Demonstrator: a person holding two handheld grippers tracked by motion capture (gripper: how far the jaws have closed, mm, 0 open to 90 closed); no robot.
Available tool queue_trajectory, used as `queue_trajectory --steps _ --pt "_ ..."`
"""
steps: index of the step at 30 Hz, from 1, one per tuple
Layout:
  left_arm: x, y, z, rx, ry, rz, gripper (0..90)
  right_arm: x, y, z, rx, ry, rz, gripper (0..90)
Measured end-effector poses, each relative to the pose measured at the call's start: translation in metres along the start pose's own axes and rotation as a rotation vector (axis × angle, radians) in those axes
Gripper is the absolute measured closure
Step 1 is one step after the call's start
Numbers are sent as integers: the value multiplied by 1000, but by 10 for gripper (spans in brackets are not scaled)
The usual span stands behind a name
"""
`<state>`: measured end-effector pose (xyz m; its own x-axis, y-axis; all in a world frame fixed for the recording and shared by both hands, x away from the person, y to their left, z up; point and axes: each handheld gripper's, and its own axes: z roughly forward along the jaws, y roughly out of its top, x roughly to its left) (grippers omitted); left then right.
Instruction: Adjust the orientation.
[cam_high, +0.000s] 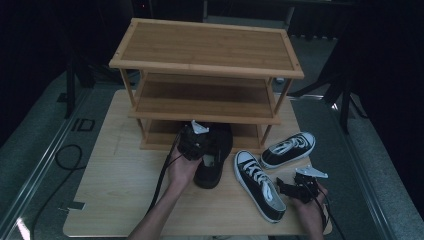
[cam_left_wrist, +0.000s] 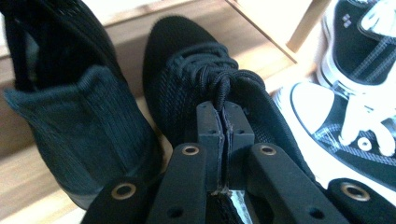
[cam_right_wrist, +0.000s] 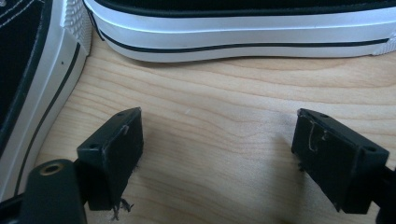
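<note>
Left gripper view has the left gripper (cam_left_wrist: 225, 122) pinching the tongue of a black knit shoe (cam_left_wrist: 187, 70), its toe at the bottom shelf of the wooden rack (cam_high: 210, 100) beside a second black shoe (cam_left_wrist: 79, 121). Right gripper (cam_right_wrist: 217, 149) rests spread over the table (cam_right_wrist: 210, 93), near two black-and-white sneakers (cam_high: 260, 185).

A staged recording set, not a lived-in room: a lone wooden table (cam_high: 125, 200) stands on grey carpet, ringed by black curtains and dark tripod legs (cam_high: 345, 105), cables (cam_high: 67, 157) trailing across the floor, with a bamboo shoe rack (cam_high: 205, 47) as prop.
</note>
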<state>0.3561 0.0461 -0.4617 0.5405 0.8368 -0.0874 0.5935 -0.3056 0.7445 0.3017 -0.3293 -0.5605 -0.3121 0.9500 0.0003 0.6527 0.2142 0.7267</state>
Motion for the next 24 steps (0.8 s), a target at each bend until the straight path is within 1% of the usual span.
queue_trajectory --steps 3,4,5,6,7,9,10,12,13,17,18,19,20,21,24 --pt "1 -3 -1 13 -27 -1 868 0 0 0 0 0 0 166" --pt "0 -4 -1 19 -31 7 859 0 0 0 0 0 0 166" --pt "0 -4 -2 23 -42 12 831 0 0 0 0 0 0 167" --pt "0 -4 -2 33 -56 14 783 0 0 0 0 0 0 166" --pt "0 -4 -4 39 -62 20 735 0 0 0 0 0 -1 166" --pt "-1 -5 -8 31 -75 28 660 0 0 0 0 0 0 167" --pt "-1 -6 -11 28 -81 32 646 0 0 0 0 0 0 166" --pt "-1 -8 -19 5 -104 37 637 0 0 0 0 0 0 166" --pt "-2 -9 -24 -8 -111 47 635 0 0 0 0 0 0 166" --pt "-4 -13 -43 -35 -117 74 632 0 0 0 0 -1 -1 166" --pt "-4 -15 -46 -38 -115 82 649 0 0 0 0 0 -1 166" --pt "-4 -15 -46 -38 -115 82 667 0 0 0 0 0 -1 166" --pt "-3 -18 -52 -32 -115 93 667 0 0 0 0 0 -1 166" --pt "-2 -19 -54 -32 -118 98 701 0 0 0 0 0 -1 166" --pt "-1 -25 -59 -32 -116 106 758 0 0 0 -1 0 -1 166"
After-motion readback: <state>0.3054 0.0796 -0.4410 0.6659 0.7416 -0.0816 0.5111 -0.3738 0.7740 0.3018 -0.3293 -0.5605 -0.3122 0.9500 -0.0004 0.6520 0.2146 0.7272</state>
